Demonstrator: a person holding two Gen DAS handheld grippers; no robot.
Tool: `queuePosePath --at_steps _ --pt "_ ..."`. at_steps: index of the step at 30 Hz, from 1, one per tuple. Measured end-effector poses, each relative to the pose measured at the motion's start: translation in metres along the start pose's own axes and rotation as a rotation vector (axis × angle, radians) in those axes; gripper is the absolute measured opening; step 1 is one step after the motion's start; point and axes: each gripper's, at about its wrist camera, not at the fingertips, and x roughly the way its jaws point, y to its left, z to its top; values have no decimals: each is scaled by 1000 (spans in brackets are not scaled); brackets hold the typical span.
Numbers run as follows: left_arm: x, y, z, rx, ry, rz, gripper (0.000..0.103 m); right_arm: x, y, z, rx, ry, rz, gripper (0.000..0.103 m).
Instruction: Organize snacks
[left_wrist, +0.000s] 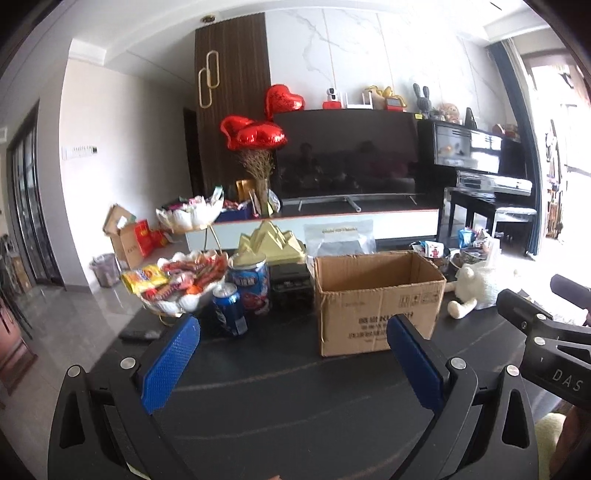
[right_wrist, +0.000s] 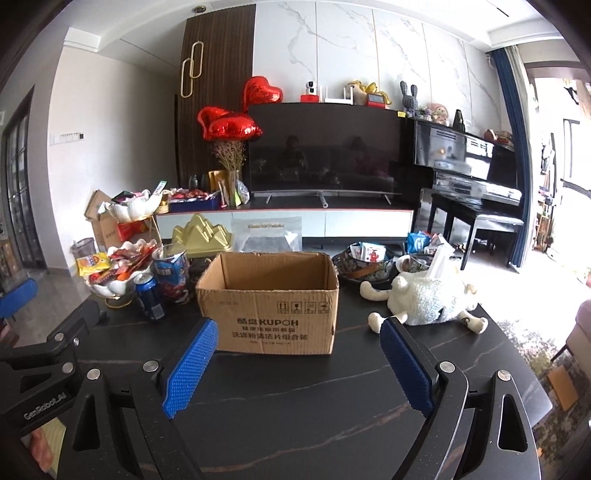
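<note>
An open, empty-looking cardboard box stands on the black table. Left of it, a white shell-shaped bowl is heaped with snack packets, beside a blue can and a taller blue canister. A dark bowl right of the box holds more packets. My left gripper hovers open before the box and can, with nothing between its fingers. The right gripper is open too, facing the box front and holding nothing.
A white plush sheep lies at the right of the box. A gold mountain-shaped box and a clear bag sit behind it. Beyond the table are a TV stand, a piano and cartons on the floor.
</note>
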Motion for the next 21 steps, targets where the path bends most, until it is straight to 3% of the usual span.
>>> queuePosePath --at_steps 21 --pt "-22 3 -8 -21 -11 -49 103 -23 6 -11 -6 -22 23 90"
